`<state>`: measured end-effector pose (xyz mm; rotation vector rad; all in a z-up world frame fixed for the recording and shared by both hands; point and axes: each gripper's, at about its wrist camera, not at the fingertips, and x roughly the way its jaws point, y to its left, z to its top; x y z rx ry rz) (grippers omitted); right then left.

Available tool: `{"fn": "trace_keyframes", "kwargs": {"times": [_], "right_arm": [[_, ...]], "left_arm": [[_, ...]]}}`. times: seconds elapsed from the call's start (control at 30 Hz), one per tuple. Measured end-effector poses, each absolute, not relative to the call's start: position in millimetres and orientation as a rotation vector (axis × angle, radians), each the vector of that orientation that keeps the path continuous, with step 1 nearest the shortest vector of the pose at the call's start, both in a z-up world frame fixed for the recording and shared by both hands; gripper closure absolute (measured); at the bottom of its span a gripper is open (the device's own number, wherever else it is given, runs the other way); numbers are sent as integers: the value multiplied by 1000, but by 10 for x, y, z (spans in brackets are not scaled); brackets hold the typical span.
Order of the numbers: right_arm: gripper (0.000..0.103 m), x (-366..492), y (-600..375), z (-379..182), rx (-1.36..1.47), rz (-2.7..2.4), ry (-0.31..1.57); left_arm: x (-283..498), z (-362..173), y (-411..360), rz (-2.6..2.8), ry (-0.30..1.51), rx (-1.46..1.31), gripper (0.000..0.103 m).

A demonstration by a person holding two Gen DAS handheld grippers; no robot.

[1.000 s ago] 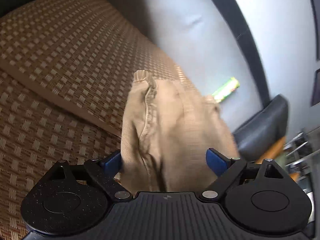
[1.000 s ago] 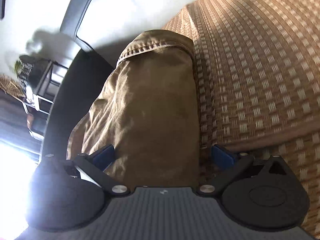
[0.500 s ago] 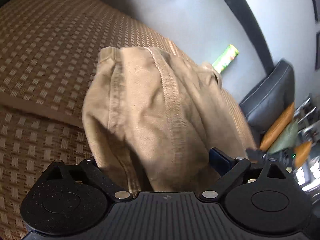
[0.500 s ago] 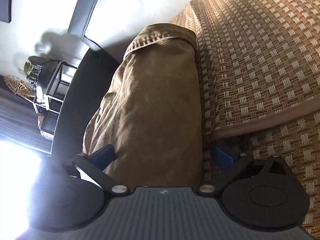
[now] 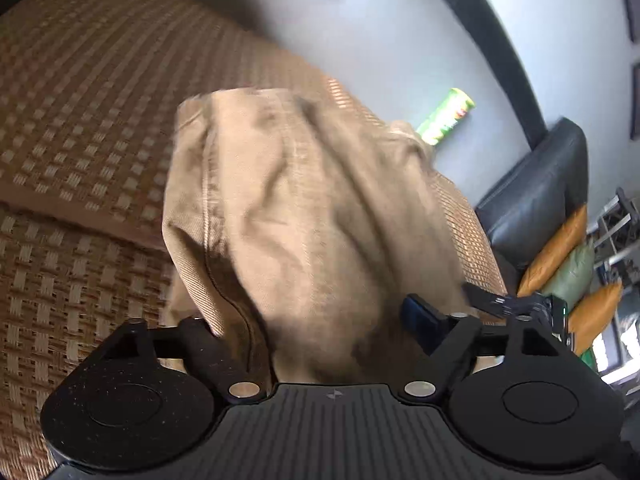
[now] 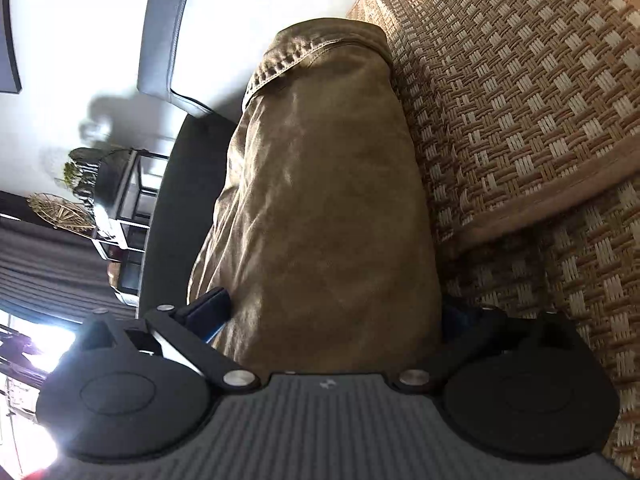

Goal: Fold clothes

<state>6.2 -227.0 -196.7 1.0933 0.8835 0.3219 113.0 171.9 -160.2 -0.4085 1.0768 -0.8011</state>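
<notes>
A tan garment (image 5: 304, 208) with stitched seams lies bunched on the woven sofa mat (image 5: 80, 100). My left gripper (image 5: 316, 316) has this cloth between its wide jaws, which are closing. The cloth hides the left pad, and the blue right pad (image 5: 416, 314) shows at the cloth's edge. In the right wrist view the same garment (image 6: 328, 184) runs forward to a stitched hem. My right gripper (image 6: 332, 312) stands wide with the thick fold between its fingers. Its left blue pad (image 6: 212, 308) sits beside the cloth, and its right pad is in shadow.
A green can (image 5: 446, 116) lies against the grey sofa back. A black leather armrest (image 5: 536, 196) and orange and green cushions (image 5: 560, 256) are at the right. A black gadget with a green light (image 5: 520, 304) shows nearby. A shelf with a plant (image 6: 116, 184) stands beyond the dark sofa end (image 6: 180, 208).
In the left view the cloth has spread wider and now covers the left pad, and the view has swung right to show the cushions. The right view has barely shifted.
</notes>
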Motion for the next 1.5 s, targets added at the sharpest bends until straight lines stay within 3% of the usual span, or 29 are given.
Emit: {"fn": "trace_keyframes", "kwargs": {"times": [0.2,0.27,0.33,0.67,0.87,0.97,1.2,1.3,1.43,1.5], "right_arm": [[18,0,-2224,-1866,1035,277,920],[24,-6,-2191,-1812,1003,255,924],[30,-32,-2158,-1710,970,241,935],[42,-42,-1887,-1015,887,304,900],[45,379,-1584,-592,860,377,842],[46,673,-1395,-487,848,397,813],[46,951,-1397,-674,774,367,854],[44,932,-1491,-972,793,304,917],[29,824,-1640,-1284,866,273,964],[23,792,-1663,-1315,868,301,945]], "left_arm": [[1081,-1572,1609,-736,1093,-371,39],[1026,-1510,1592,-704,1081,-364,59],[942,-1405,1601,-687,1062,-369,70],[778,-578,1951,-679,909,-360,79],[1134,11,2104,-634,784,-293,79],[1466,37,2229,-596,780,-346,79],[1729,-728,2171,-587,918,-396,76],[1810,-1118,2051,-560,1005,-399,65],[1788,-1173,2189,-557,983,-370,26],[1761,-1142,2254,-534,964,-311,20]]}}
